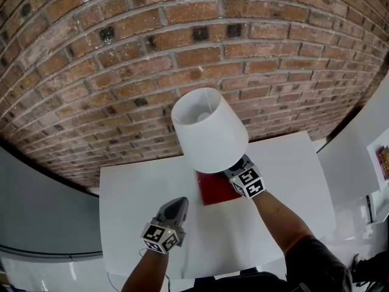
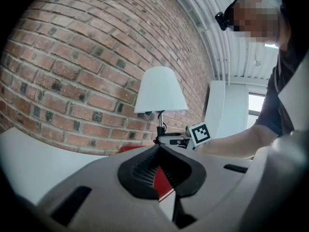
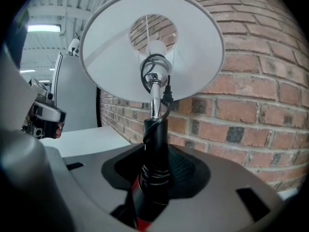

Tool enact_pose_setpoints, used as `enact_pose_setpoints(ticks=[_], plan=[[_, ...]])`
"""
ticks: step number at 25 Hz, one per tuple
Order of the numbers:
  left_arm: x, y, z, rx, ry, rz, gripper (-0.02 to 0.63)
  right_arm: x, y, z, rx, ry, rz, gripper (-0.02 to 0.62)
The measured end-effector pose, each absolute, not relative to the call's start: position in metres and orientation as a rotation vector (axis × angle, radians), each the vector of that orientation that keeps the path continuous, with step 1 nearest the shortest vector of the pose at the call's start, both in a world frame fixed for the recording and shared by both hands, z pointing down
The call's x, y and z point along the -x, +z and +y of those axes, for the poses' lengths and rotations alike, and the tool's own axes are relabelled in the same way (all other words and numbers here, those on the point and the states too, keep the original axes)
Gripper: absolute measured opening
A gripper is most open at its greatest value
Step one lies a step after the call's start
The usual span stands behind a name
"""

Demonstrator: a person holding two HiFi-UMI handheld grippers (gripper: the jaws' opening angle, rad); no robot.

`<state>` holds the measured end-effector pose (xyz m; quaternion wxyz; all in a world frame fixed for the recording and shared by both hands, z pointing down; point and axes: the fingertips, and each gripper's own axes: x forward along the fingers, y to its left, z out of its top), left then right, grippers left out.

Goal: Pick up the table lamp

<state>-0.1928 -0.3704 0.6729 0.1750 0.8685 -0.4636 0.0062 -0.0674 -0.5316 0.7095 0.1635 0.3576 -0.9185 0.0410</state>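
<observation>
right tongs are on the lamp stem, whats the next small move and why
Probably lift straight up a little, keeping the lamp upright: the right tongs grip its stem below the wide shade, and the red base looks close to the table.

- table lamp (image 1: 209, 129): upright, at the back of white table (image 1: 140, 224), by brick wall (image 1: 121, 72)
- white tapered shade (image 3: 111, 57), open top, bulb (image 3: 157, 47) inside
- chrome stem (image 3: 154, 98) into black post (image 3: 155, 144), black cord (image 3: 167, 92) wound round it
- red base (image 1: 213, 190)
- right gripper (image 3: 154, 187) clamped on post
</observation>
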Motion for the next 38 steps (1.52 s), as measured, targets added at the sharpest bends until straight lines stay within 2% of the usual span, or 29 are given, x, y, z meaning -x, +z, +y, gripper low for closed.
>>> enact_pose_setpoints(ticks=[17, 38], plan=[[0.180, 0.611, -0.357, -2.534, -0.046, -1.335, 0.003, 0.064, 0.605, -0.511, -1.050, 0.072, -2.791, 0.143], [0.175, 0.452, -0.358, -2.650, -0.102, -1.400, 0.003, 0.045, 0.432, -0.498, -1.079, 0.069, -2.863, 0.143]])
